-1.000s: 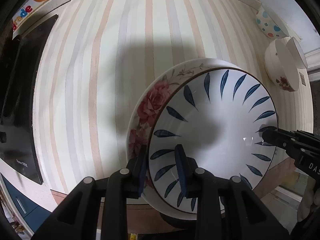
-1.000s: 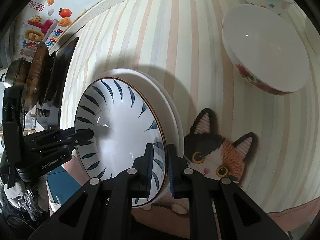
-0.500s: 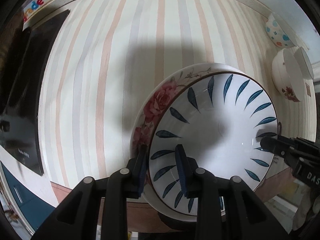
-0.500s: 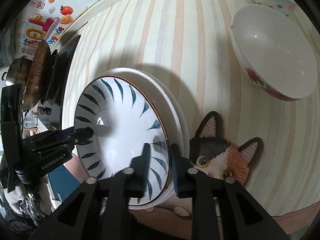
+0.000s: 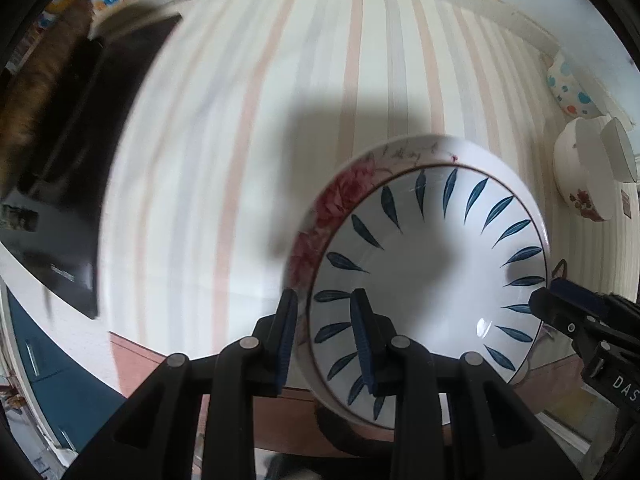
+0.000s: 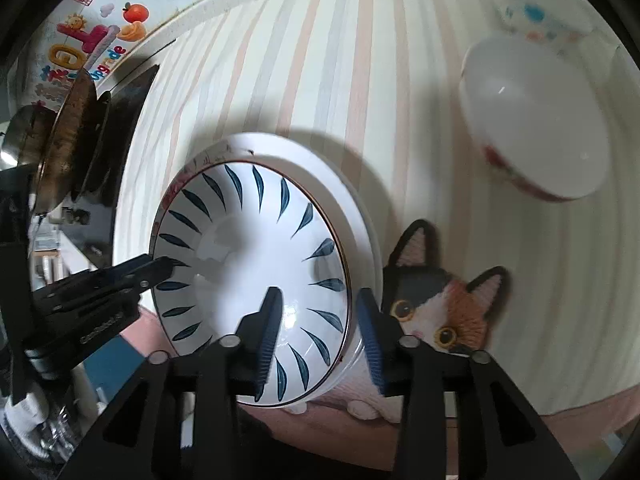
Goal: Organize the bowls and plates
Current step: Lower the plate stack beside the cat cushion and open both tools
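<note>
Striped cloth (image 6: 304, 60) covers the surface; cat-shaped mat (image 6: 444, 304) at its near edge, black cooktop (image 5: 80, 184) left, fruit stickers (image 6: 88, 48) on wall.

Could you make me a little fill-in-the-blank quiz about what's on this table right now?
1. The blue-leaf plate rests in a plate with ____ roses on its rim.
2. The mat beside the plates shows a ____ face.
3. The tablecloth is patterned with ____.
4. The left gripper is ____ on the plates' rim.

Missing words: red; cat's; stripes; shut
</note>
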